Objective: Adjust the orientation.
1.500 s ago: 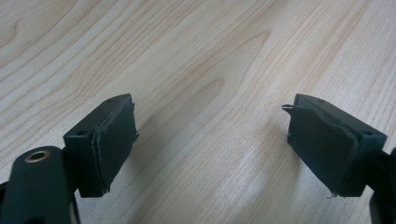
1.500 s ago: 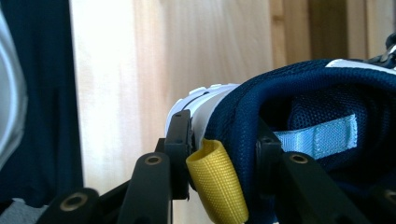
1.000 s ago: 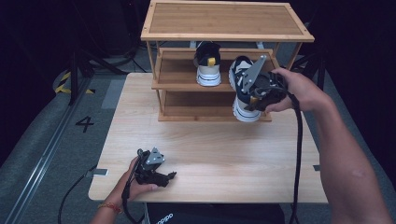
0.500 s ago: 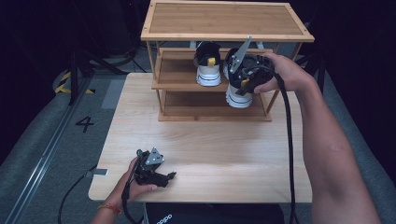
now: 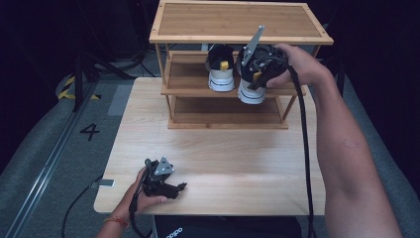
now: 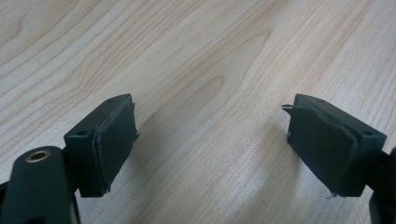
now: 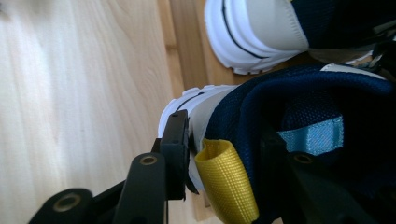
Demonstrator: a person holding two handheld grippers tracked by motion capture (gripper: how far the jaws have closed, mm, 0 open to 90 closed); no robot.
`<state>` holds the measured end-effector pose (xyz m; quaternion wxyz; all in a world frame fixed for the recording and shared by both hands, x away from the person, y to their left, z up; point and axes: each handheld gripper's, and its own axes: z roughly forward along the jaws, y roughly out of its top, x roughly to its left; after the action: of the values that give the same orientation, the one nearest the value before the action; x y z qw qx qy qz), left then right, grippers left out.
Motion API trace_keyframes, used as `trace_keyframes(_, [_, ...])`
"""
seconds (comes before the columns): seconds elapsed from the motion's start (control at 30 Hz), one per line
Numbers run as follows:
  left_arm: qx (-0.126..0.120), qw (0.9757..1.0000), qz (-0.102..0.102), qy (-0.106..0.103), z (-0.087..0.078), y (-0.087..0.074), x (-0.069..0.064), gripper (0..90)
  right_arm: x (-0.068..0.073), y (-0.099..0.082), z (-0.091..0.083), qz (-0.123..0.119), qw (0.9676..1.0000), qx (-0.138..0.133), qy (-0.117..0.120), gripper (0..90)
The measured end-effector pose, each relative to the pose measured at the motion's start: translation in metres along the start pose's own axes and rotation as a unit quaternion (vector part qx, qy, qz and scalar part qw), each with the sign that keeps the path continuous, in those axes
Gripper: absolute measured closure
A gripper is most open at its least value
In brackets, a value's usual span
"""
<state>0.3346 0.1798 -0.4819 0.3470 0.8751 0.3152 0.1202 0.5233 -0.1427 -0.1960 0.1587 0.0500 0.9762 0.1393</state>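
Observation:
A white and navy sneaker with a yellow heel tab hangs at the front edge of the wooden rack's middle shelf. My right gripper is shut on its heel collar, one jaw outside the heel and one inside the shoe. A matching sneaker stands on that shelf just to its left. My left gripper rests on the table near the front left edge, open, its pads wide apart over bare wood.
The three-tier wooden rack stands at the table's far side; its bottom shelf is bare. A black cable trails from the right gripper along the forearm. A floor mark "4" lies left of the table.
The right gripper carried the sneaker leftward and up, from in front of the rack's right side to the middle shelf beside the other shoe. The left gripper stayed put.

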Motion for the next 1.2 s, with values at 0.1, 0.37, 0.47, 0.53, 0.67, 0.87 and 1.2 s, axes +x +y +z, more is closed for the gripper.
trace_keyframes(0.1, [0.001,1.0,0.001,0.001,0.0,0.0,0.0,16.0,-0.004,0.004,0.002,0.003,1.0,0.004,-0.008,61.4])
trace_keyframes(0.37, [-0.002,1.0,0.0,0.0,0.0,0.0,0.0,16.1,-0.009,0.002,0.005,0.011,0.9994,-0.002,-0.033,52.8])
trace_keyframes(0.47, [-0.002,1.0,0.0,0.0,0.0,0.0,0.0,16.1,-0.01,-0.001,0.001,0.01,0.9978,-0.022,-0.062,46.3])
trace_keyframes(0.53, [-0.002,1.0,0.001,-0.001,0.0,0.0,0.0,16.1,-0.008,-0.004,-0.003,0.014,0.9958,-0.043,-0.079,43.3])
trace_keyframes(0.67, [-0.002,1.0,-0.001,-0.002,0.0,0.0,0.0,16.1,-0.001,-0.014,-0.004,0.031,0.9914,-0.061,-0.111,41.6])
trace_keyframes(0.87, [-0.001,1.0,0.0,-0.002,0.0,0.0,0.0,16.1,0.015,-0.04,-0.014,0.097,0.9722,-0.158,-0.142,39.7])
trace_keyframes(1.2, [0.002,1.0,-0.001,-0.001,0.0,0.0,0.0,16.1,0.05,-0.084,-0.003,0.216,0.928,-0.269,-0.141,25.1])
